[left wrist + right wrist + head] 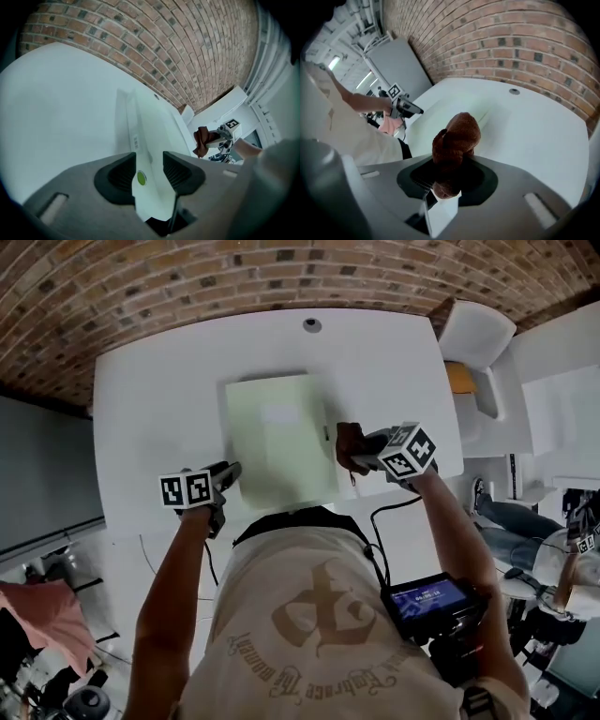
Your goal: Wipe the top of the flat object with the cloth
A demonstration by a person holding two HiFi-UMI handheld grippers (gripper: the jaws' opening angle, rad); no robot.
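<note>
So the flat object [277, 442], a pale, slightly greenish slab, is lying flat around the middle of the white table [159, 409], with its long sides running near to far. The person is standing at the near edge, leaning over it with a gripper in each hand.

The left gripper [230, 472] is sitting at the slab's near-left corner. Its jaws are standing apart, and that corner is poking into the gap between them. You can see a little green dot [140, 177] on the slab's edge right by one pad. The pads aren't really looking like they're squeezing it, more just sitting either side of it.

The right gripper [352, 451] is pointing down at the slab's right edge, about halfway along. Its jaws are clamping a bunched-up reddish-brown cloth [454, 140], and the wad is bulging out past the tips. From the head view the cloth is hanging right at that right edge. I honestly can't tell if it's touching the top or just hovering over it.

Other stuff: there's a small round fitting [312, 325] sitting in the tabletop out past the far end of the slab, a brick wall [187, 277] is running behind the table, and a white chair [473, 334] is tucked in at the far right corner.
</note>
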